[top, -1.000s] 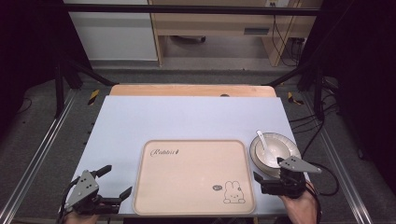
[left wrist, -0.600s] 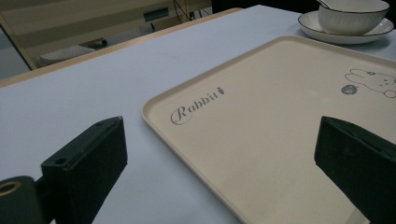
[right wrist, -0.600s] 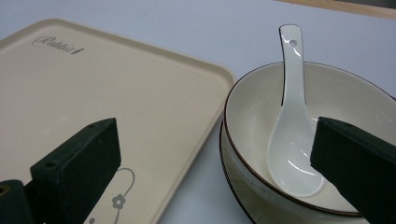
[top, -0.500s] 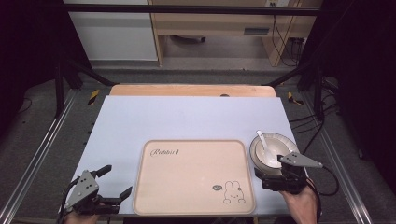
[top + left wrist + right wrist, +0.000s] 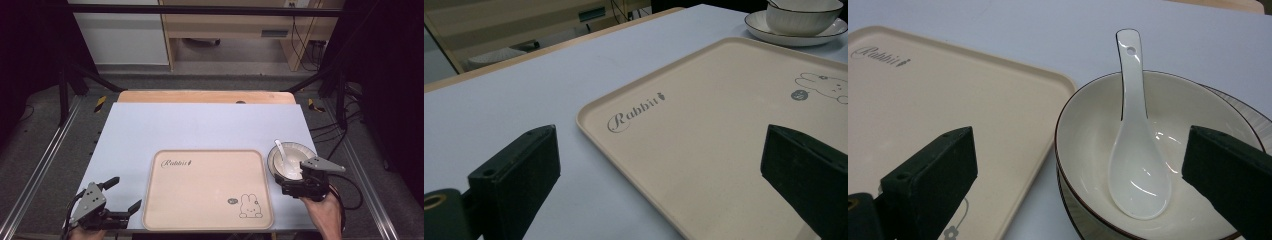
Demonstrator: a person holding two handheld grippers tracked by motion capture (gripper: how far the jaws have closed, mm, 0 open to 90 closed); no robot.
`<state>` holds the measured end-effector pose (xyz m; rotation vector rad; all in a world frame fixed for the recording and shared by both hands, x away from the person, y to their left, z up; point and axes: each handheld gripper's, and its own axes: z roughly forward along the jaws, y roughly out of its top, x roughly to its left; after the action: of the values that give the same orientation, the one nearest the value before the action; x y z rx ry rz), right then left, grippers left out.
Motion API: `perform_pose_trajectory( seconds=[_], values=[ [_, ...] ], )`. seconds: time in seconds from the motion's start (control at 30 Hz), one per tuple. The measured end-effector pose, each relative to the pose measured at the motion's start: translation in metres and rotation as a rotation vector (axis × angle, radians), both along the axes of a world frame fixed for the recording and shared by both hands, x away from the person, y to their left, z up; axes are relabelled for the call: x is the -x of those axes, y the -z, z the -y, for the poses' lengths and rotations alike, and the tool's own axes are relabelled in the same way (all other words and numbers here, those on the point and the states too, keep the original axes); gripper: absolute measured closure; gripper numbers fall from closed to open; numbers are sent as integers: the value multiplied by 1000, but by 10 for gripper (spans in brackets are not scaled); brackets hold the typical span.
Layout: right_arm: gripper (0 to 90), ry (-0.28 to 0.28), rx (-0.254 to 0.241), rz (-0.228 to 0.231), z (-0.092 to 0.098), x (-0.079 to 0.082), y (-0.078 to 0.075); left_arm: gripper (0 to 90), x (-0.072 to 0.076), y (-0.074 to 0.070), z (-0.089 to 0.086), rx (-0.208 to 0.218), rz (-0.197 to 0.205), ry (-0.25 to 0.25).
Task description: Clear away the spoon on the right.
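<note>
A beige tray (image 5: 207, 187) printed with "Rabbit" and a bunny lies at the table's front middle. Right of it a white bowl (image 5: 292, 160) sits on a plate (image 5: 1248, 120) and holds a white ceramic spoon (image 5: 1138, 165), whose handle leans on the far rim. My right gripper (image 5: 295, 180) is at the bowl's near side and open wide. In the right gripper view the near rim lies between its jaws, which hold nothing. My left gripper (image 5: 124, 194) is open at the front left, and its jaws point across the tray's left corner (image 5: 589, 117).
The pale blue table top (image 5: 200, 125) stretches behind the tray, with a wooden strip (image 5: 200, 96) along the far edge. Black frame posts and metal rails flank the table. A cable trails from the right gripper off the table's right edge.
My right gripper has edged forward and slightly right, up to the bowl's near rim. The left gripper, tray and bowl have stayed where they were.
</note>
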<state>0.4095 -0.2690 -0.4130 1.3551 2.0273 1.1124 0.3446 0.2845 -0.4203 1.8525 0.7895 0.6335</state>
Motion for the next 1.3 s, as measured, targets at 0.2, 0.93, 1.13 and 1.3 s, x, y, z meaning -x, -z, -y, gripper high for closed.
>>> perform_pose_trajectory(
  seconds=[0.2,0.93,1.13,1.3],
  values=[
    [16,16,9,-18,2,-6,-1,20,0,0,0,0,0,-2],
    [66,51,5,-155,11,-34,-1,20,0,1,0,-4,-6,-1],
    [172,72,37,-167,15,-41,0,20,-1,1,0,-5,-6,0],
    [277,89,58,-180,18,-48,-1,20,-1,1,0,-5,-6,-1]
  ],
)
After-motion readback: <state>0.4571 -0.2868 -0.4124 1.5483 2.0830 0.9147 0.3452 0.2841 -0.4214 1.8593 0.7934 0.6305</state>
